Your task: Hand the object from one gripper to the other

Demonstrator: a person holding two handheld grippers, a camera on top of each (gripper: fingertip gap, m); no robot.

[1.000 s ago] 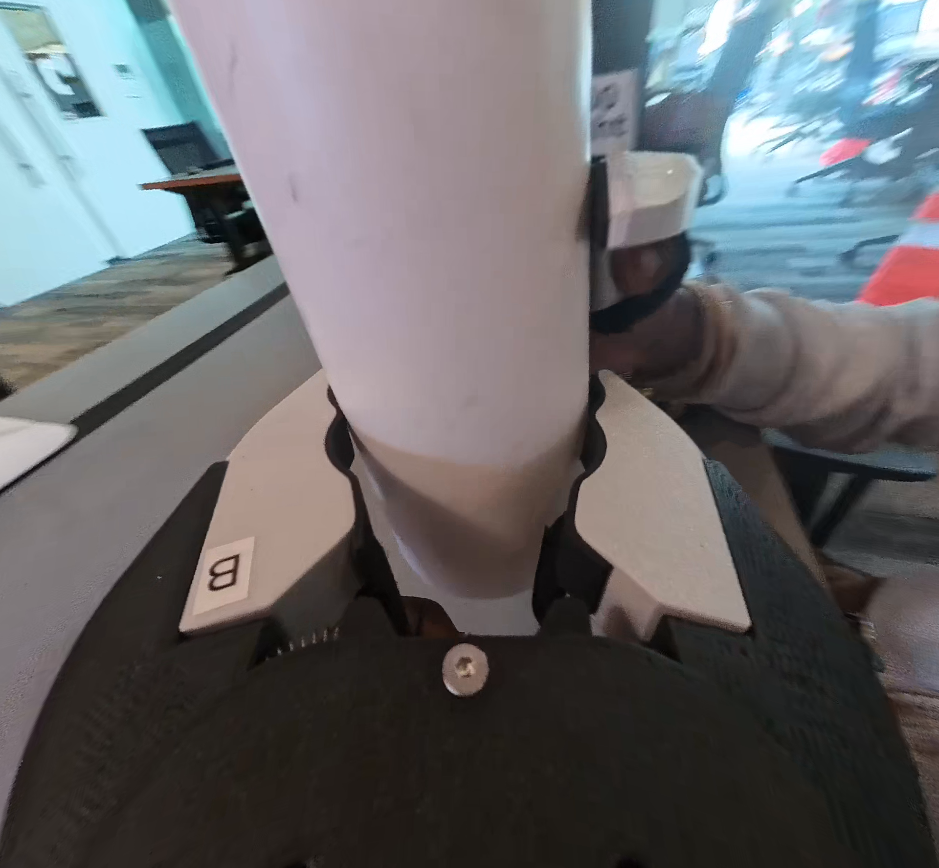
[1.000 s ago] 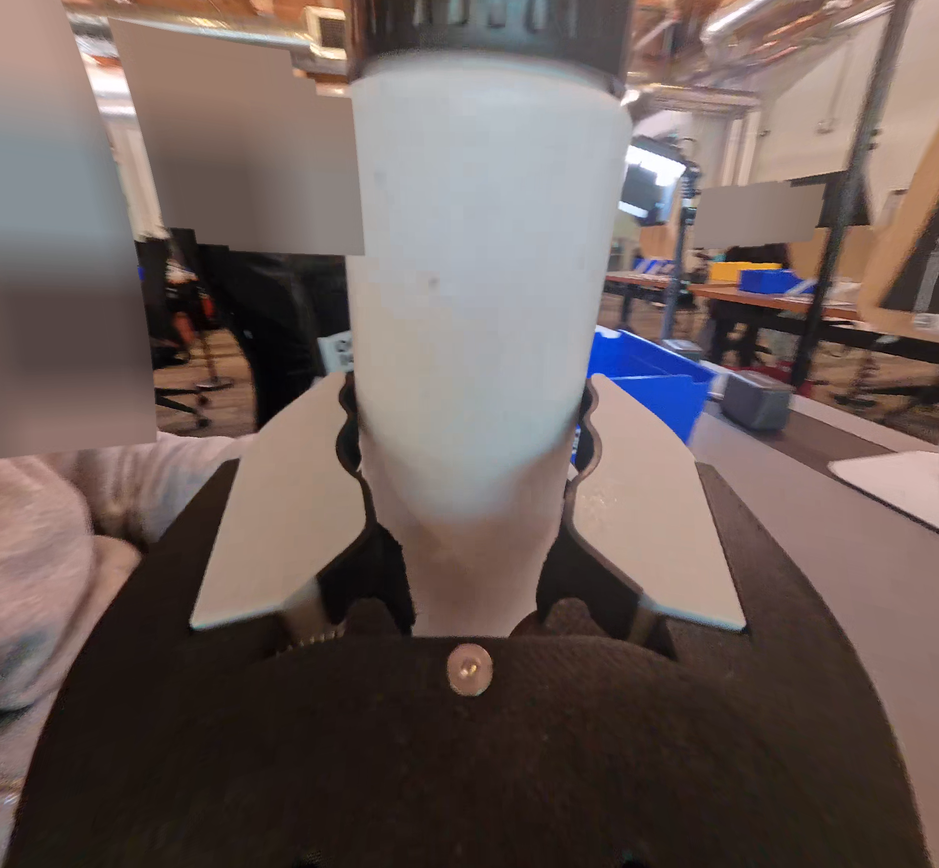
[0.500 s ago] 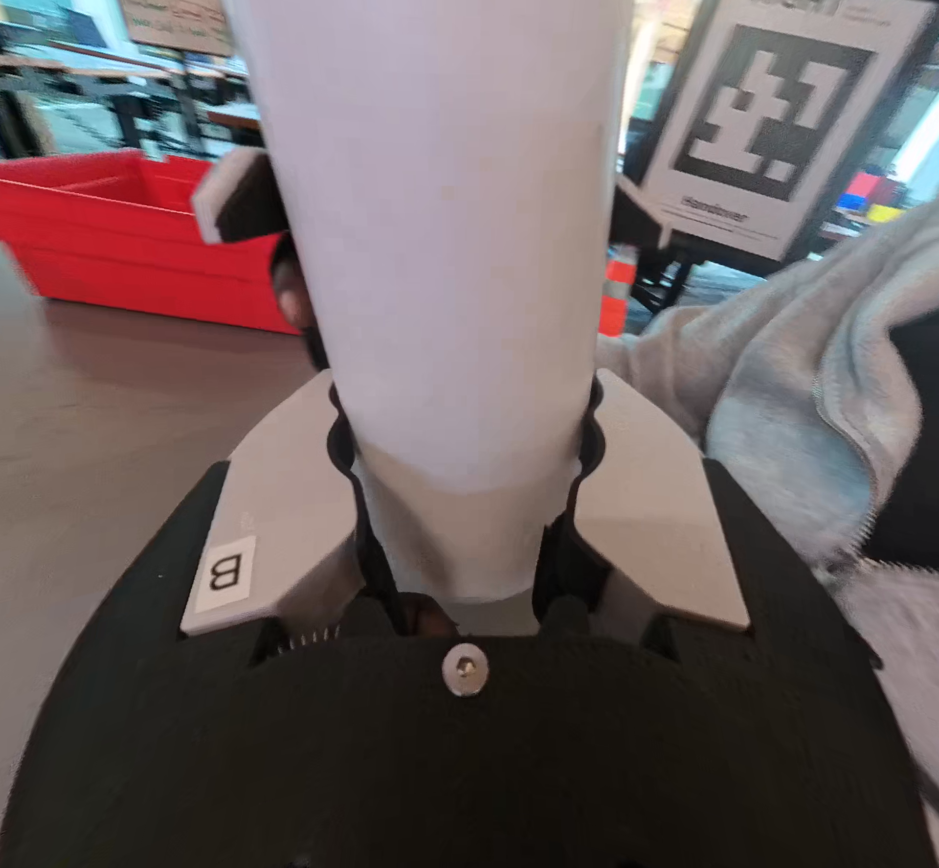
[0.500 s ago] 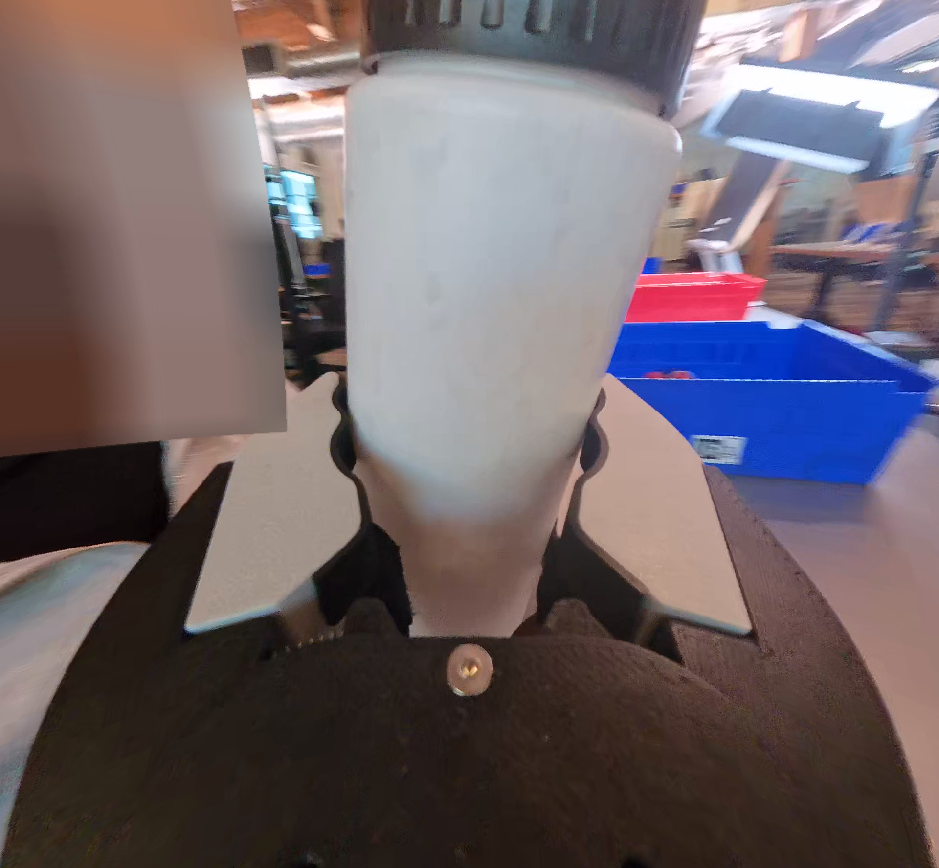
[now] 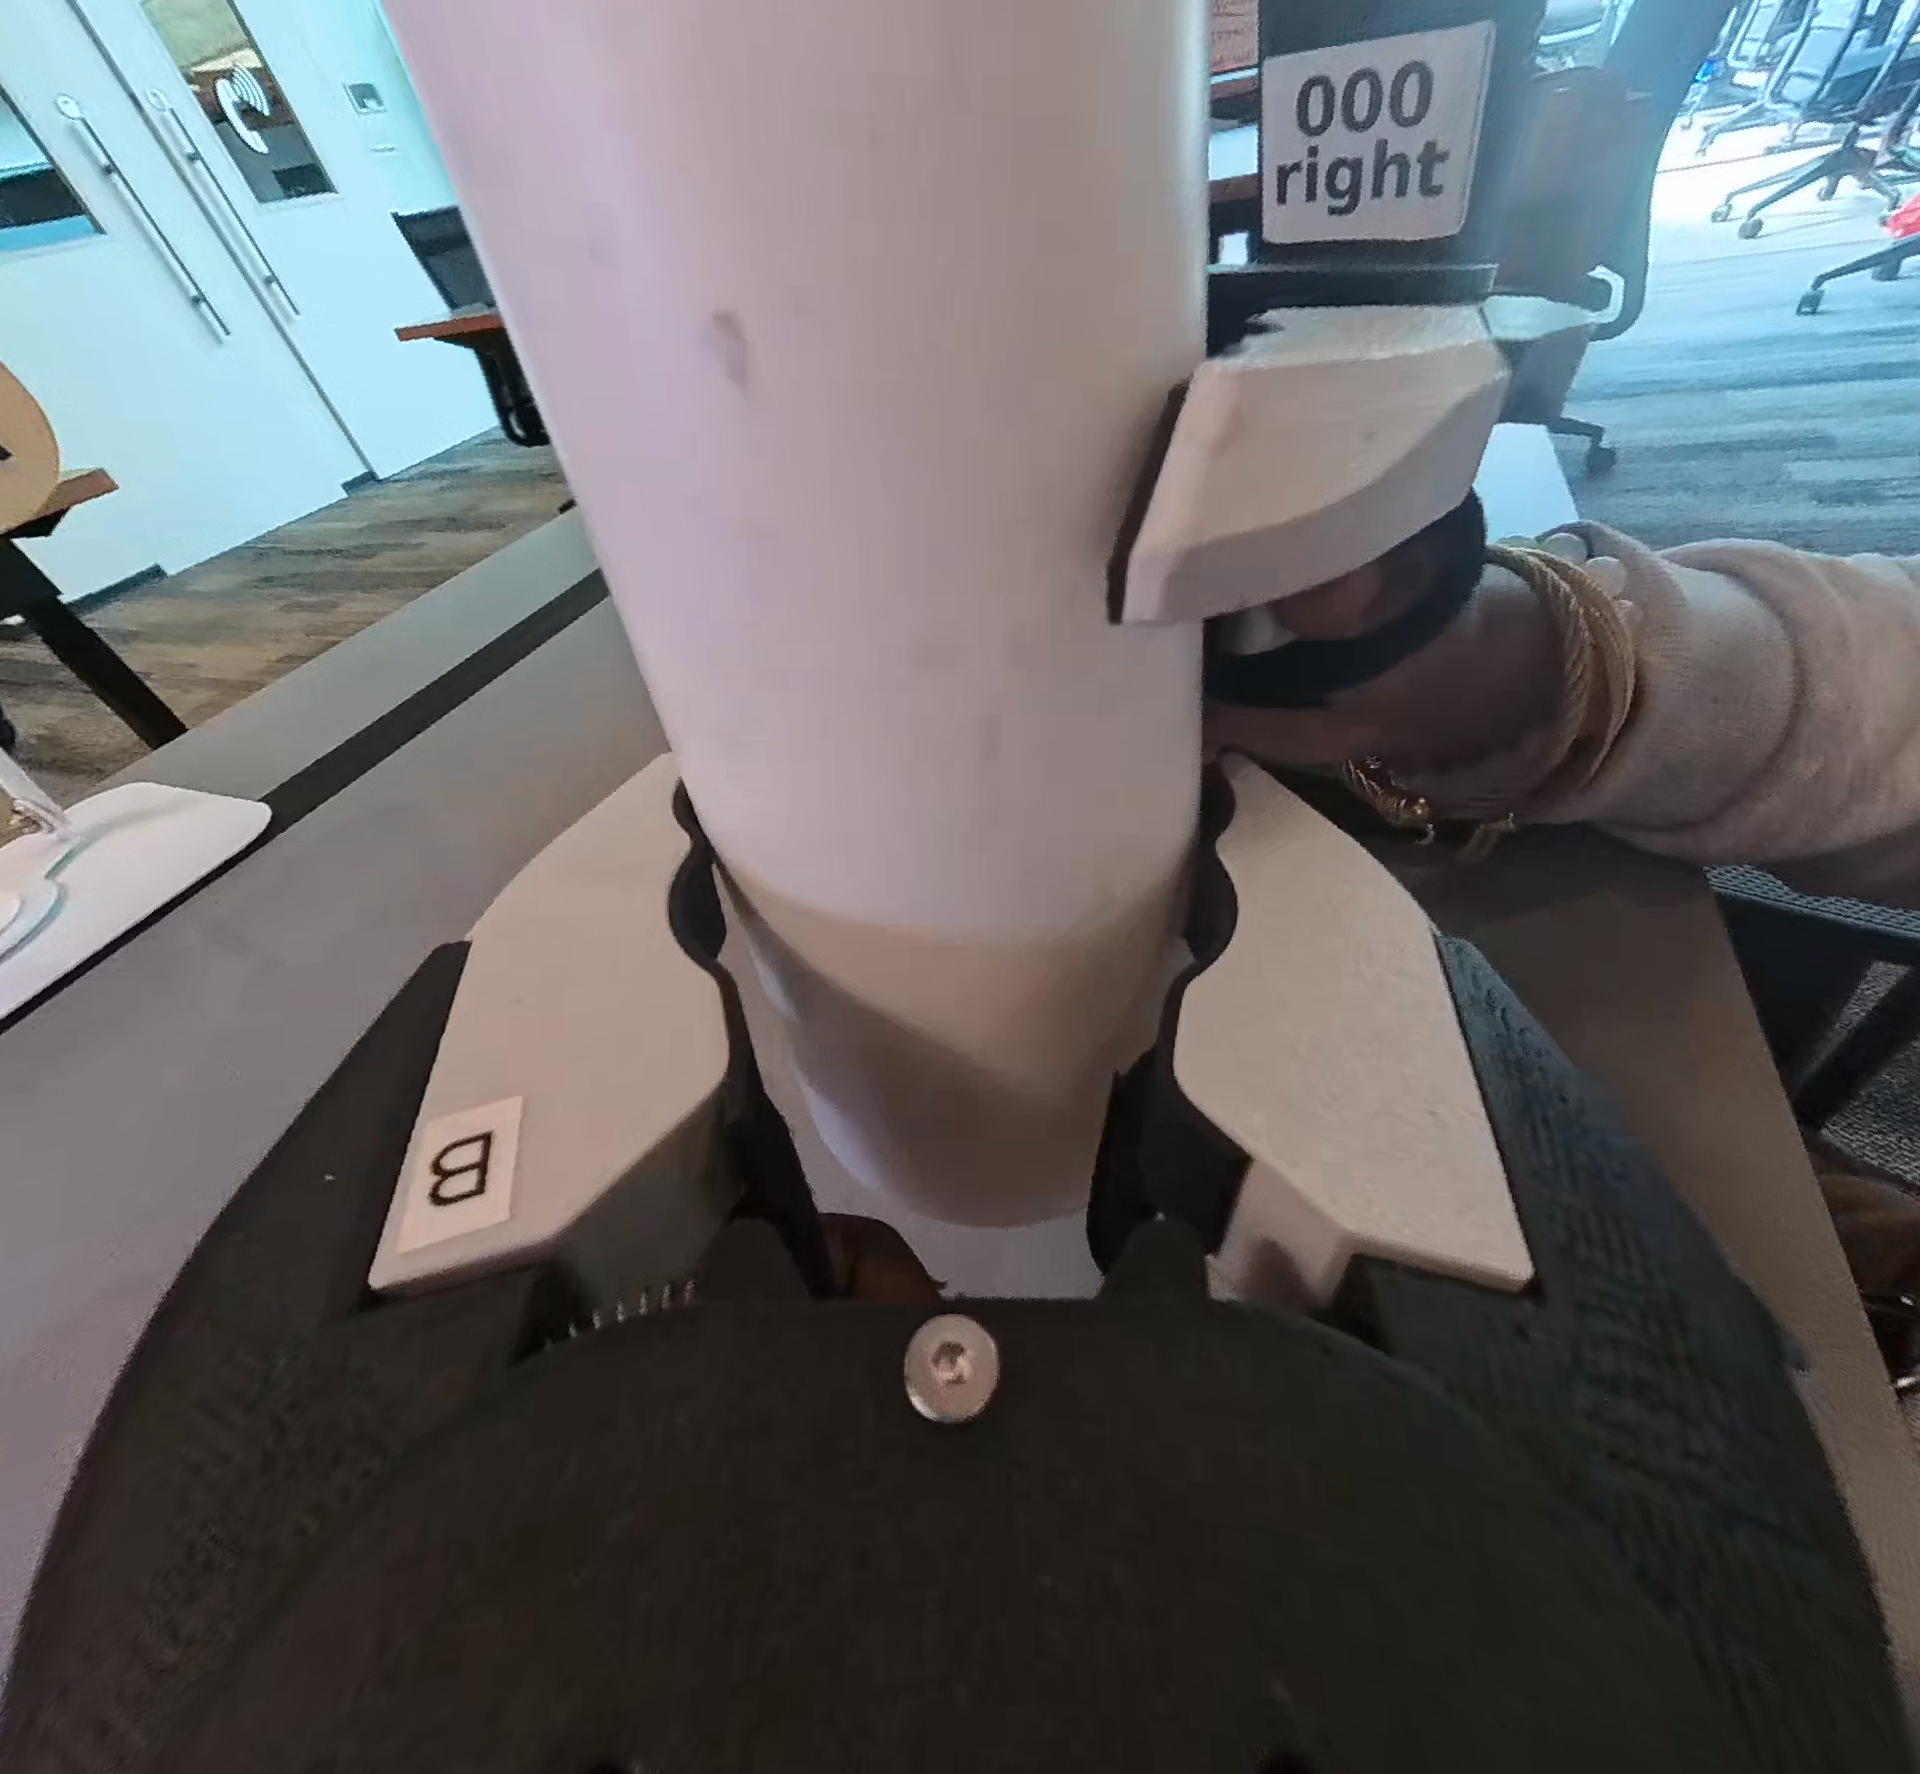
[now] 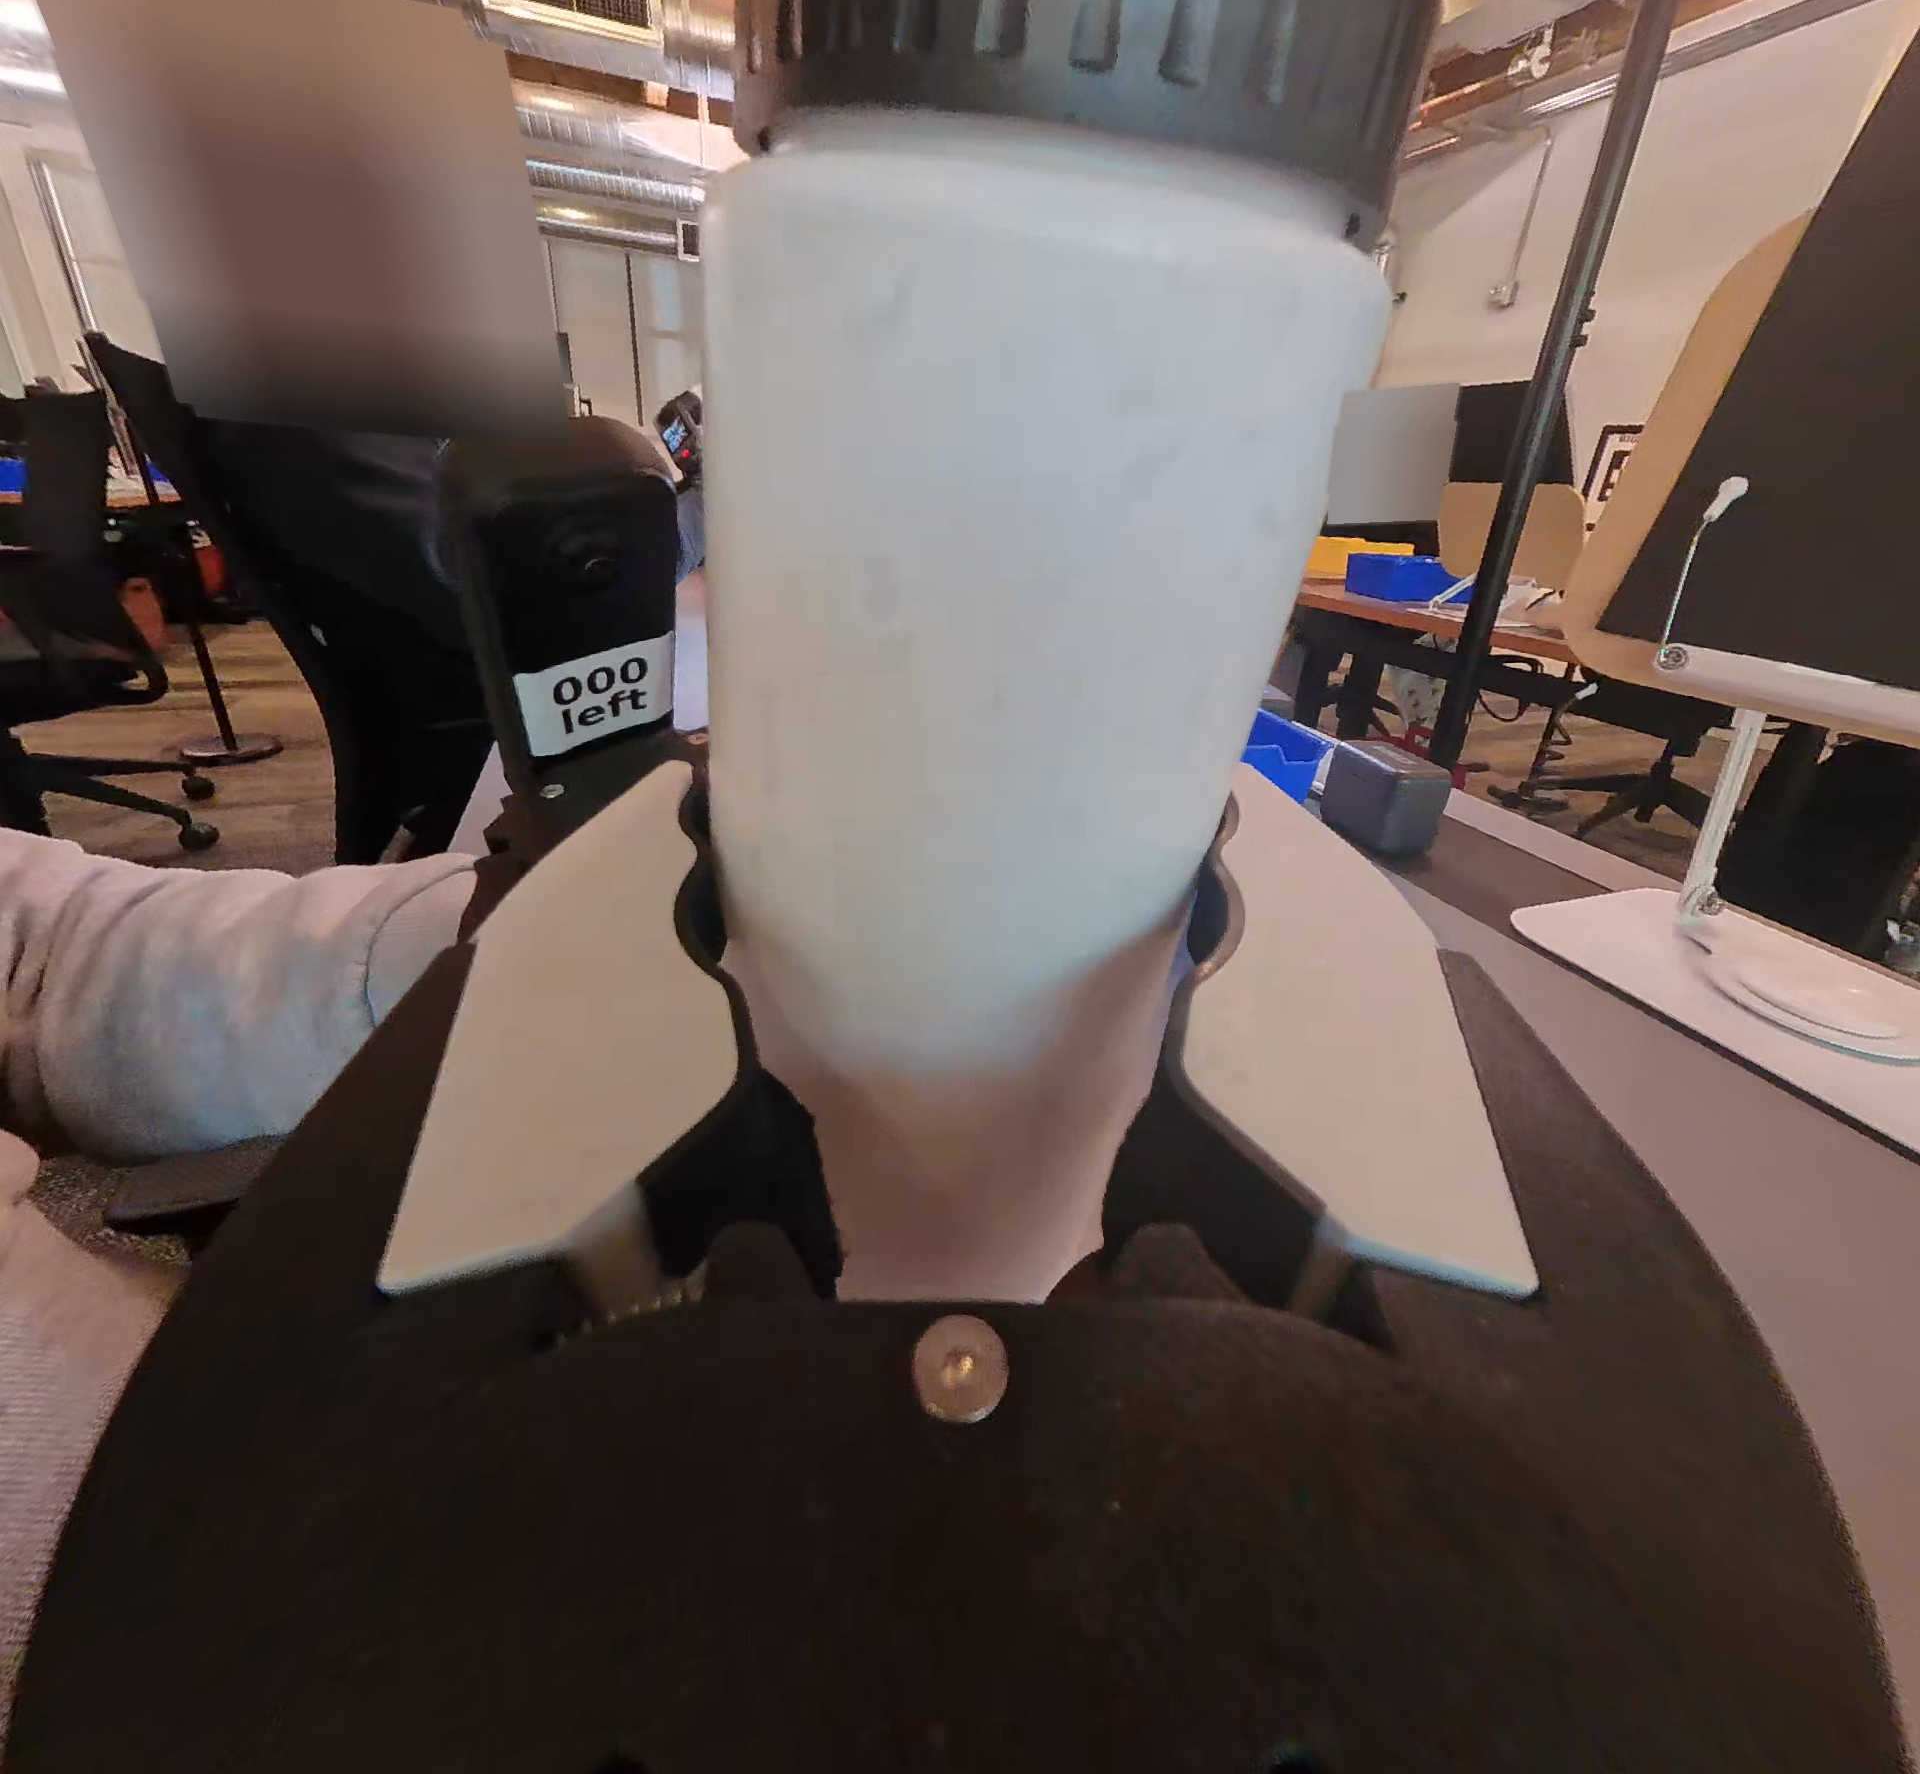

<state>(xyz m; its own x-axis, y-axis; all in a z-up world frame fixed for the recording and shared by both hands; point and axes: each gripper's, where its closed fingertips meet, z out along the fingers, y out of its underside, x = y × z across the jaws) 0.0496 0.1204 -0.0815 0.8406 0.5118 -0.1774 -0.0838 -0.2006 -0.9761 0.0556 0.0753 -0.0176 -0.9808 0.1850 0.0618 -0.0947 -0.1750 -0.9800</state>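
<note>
— Two grippers on one white bottle (image 5: 883, 394), am I reading that right?

— Yes. My left gripper (image 5: 951, 903) has both fingers clamped on its lower body at frame centre. My right gripper (image 6: 961, 903) is clamped on it too; its black cap (image 6: 1081, 10) fills the top of the right wrist view.

— And mid-right in the left view?

— That's a right-gripper finger (image 5: 1309, 467) pressed against the bottle's side, above the grey table (image 5: 312, 893).
</note>
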